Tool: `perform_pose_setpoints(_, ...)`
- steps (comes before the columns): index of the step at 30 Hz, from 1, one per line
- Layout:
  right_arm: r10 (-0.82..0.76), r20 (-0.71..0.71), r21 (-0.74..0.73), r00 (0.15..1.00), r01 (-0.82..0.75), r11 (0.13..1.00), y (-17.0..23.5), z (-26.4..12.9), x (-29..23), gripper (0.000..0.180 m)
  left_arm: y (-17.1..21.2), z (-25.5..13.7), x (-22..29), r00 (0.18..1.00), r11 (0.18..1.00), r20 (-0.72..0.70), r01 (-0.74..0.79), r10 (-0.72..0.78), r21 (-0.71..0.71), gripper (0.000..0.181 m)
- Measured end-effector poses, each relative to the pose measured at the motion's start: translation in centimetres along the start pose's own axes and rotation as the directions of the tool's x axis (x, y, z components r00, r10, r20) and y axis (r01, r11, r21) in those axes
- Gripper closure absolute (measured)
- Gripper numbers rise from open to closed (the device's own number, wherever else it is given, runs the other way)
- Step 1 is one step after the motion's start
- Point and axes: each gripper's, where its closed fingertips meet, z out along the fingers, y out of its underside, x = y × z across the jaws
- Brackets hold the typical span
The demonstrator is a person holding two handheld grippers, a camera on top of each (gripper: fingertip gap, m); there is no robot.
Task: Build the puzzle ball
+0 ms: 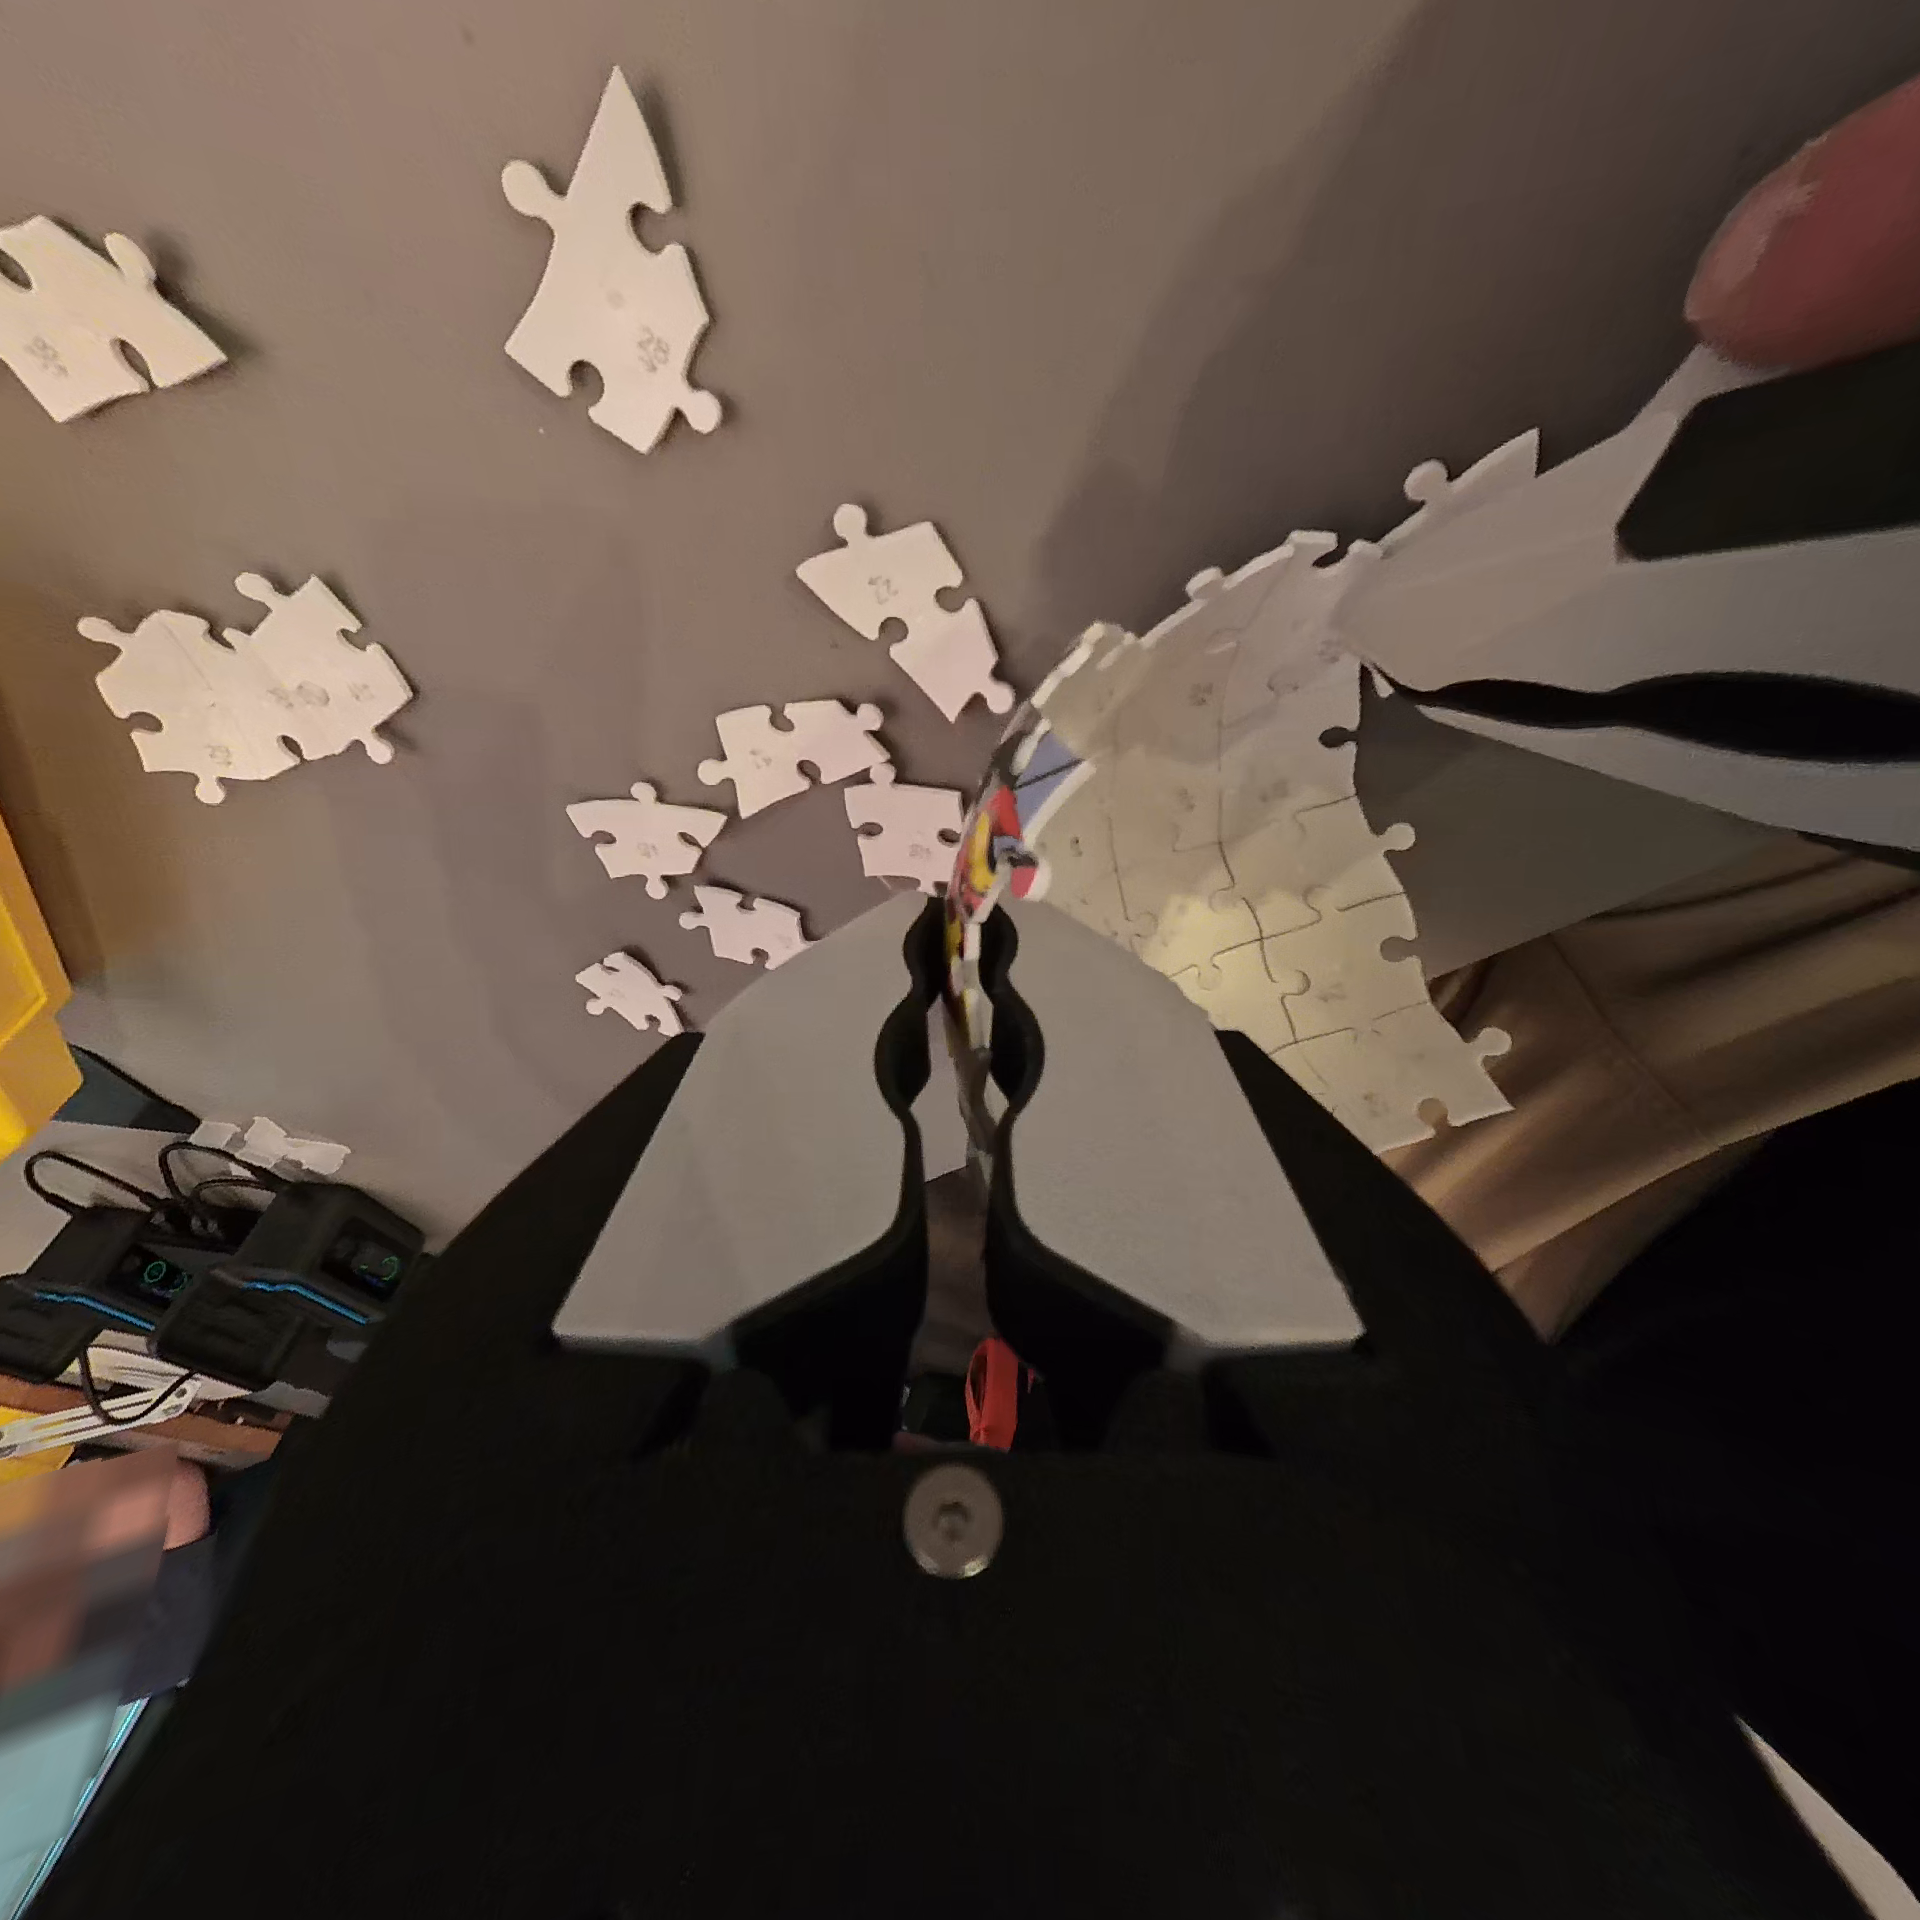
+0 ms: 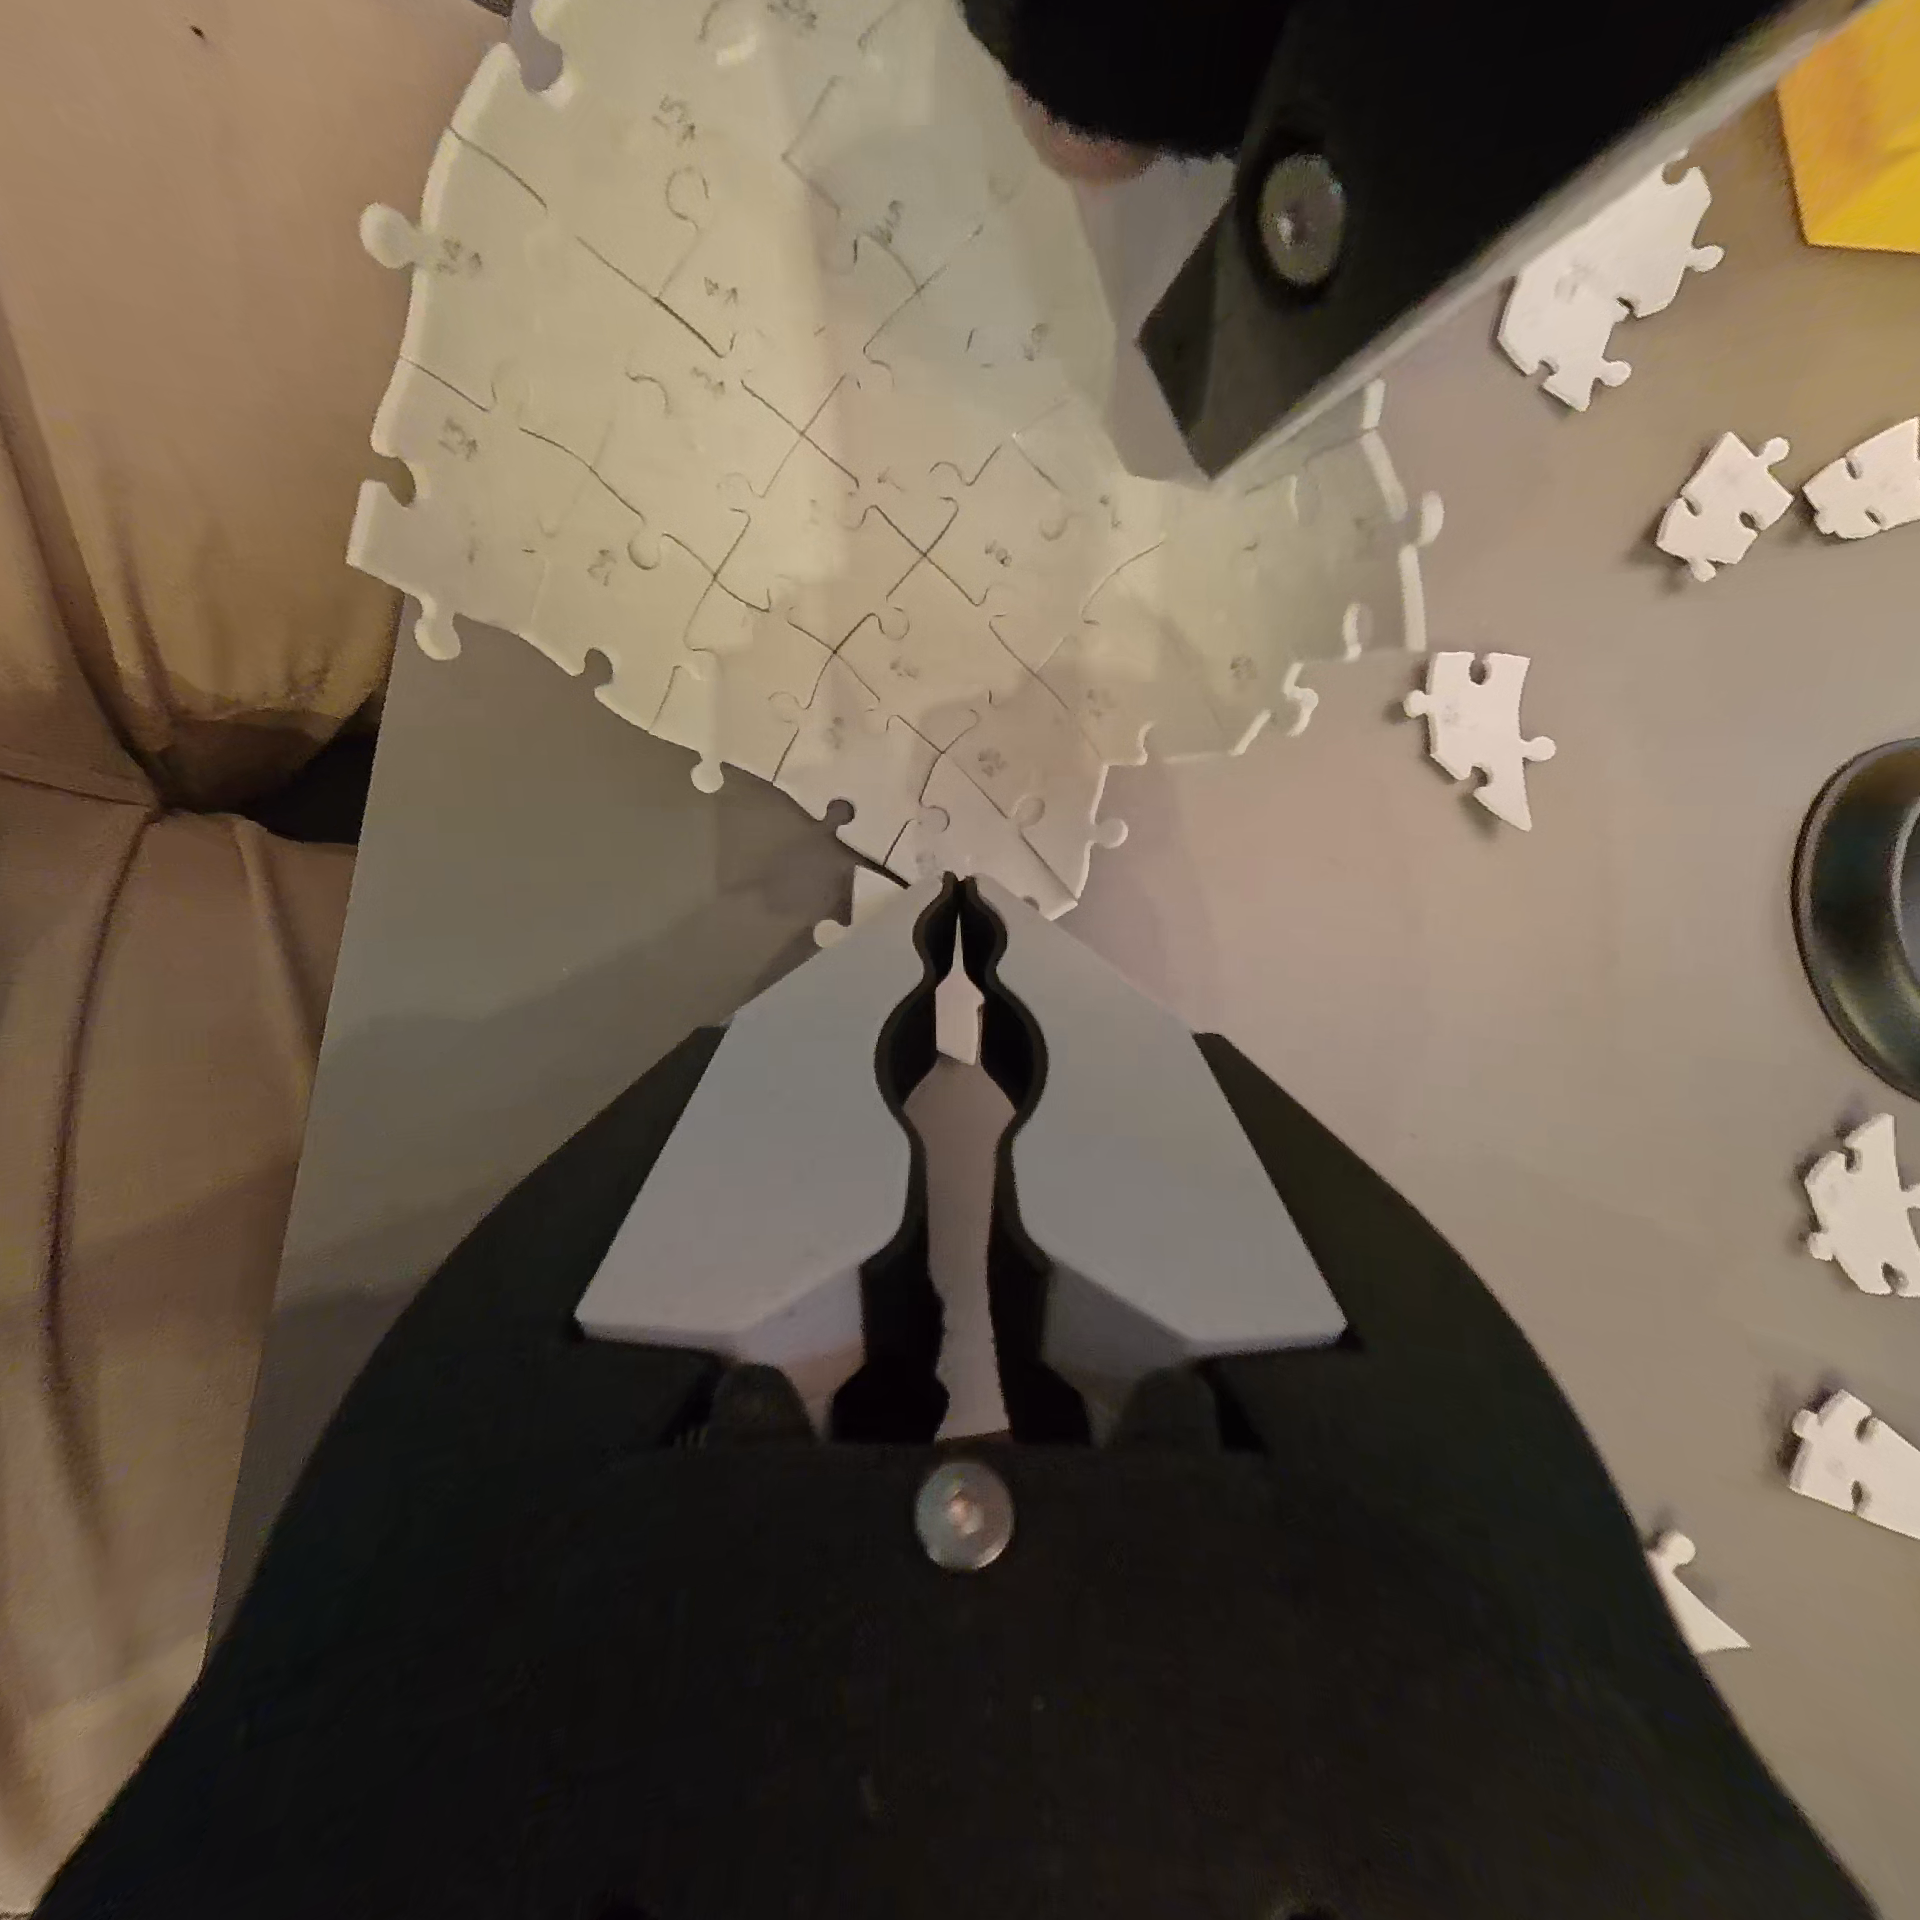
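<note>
The half-built puzzle ball (image 2: 790, 499), a curved shell of joined white pieces, hung above the grey table (image 2: 1299, 1039) with its hollow, numbered inside turned toward the right wrist camera and no clear long axis. The left gripper (image 1: 961, 940) was clamped on its printed edge, and the right gripper (image 2: 958, 894) was pinched nearly closed on the opposite rim. Loose puzzle pieces (image 1: 623, 281) lay face-down on the table beyond the shell, near a yellow box (image 2: 1860, 135) and a dark round object (image 2: 1870, 914).
</note>
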Motion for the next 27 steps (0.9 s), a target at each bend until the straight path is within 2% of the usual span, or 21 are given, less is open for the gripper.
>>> perform_pose_setpoints(27,0.047,0.068,0.05,0.997,-0.05,0.998,0.22,-0.09,-0.52,0.18,0.72,0.17,0.92,1.0,1.0,0.003,0.019,-0.019,-0.009,0.174)
